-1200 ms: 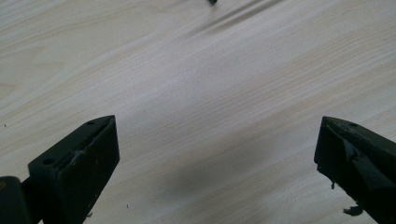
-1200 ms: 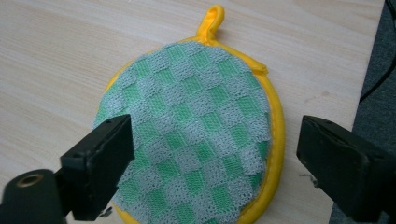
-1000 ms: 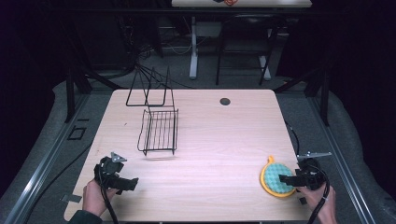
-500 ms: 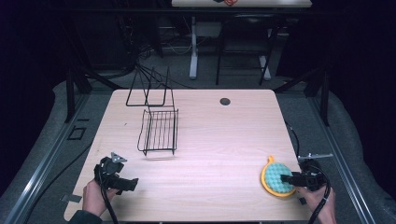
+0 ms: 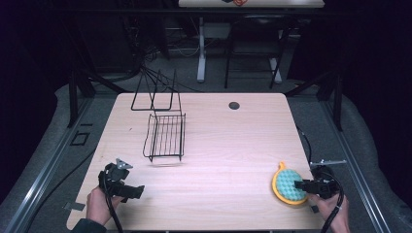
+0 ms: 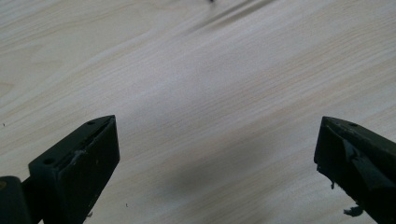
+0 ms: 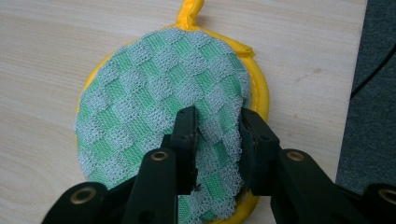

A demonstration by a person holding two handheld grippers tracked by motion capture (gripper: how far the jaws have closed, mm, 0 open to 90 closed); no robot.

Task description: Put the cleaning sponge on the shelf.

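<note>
The right gripper (image 7: 217,140) has its two black jaws pinched onto the near edge of a round pot holder (image 7: 159,93), and the checked green-and-grey cloth bunches up in a fold between the pads. Those jaws have just been closing, with the cloth caught between them. The pot holder has a yellow rim and a small yellow loop (image 7: 190,10) at its far side, and the rest of it lies flat on the pale wooden table (image 7: 56,42). From the high view the pot holder (image 5: 287,183) sits near the table's right front corner, with the right gripper (image 5: 302,185) reaching in from the right and the person's hand (image 5: 335,213) behind it, close to the table edge.

Across the table, the left gripper (image 6: 217,154) has its jaws spread wide over bare wood with nothing between them. In the high view the left gripper (image 5: 137,191) is near the left front corner, held in the person's left hand (image 5: 99,206).

Farther back on the left half, a black wire rack (image 5: 165,136) lies on the table, and just behind it stands a second black wire frame (image 5: 154,92); whether the two touch is hard to tell from here. A small dark round grommet (image 5: 234,105) sits near the far edge of the table.
</note>
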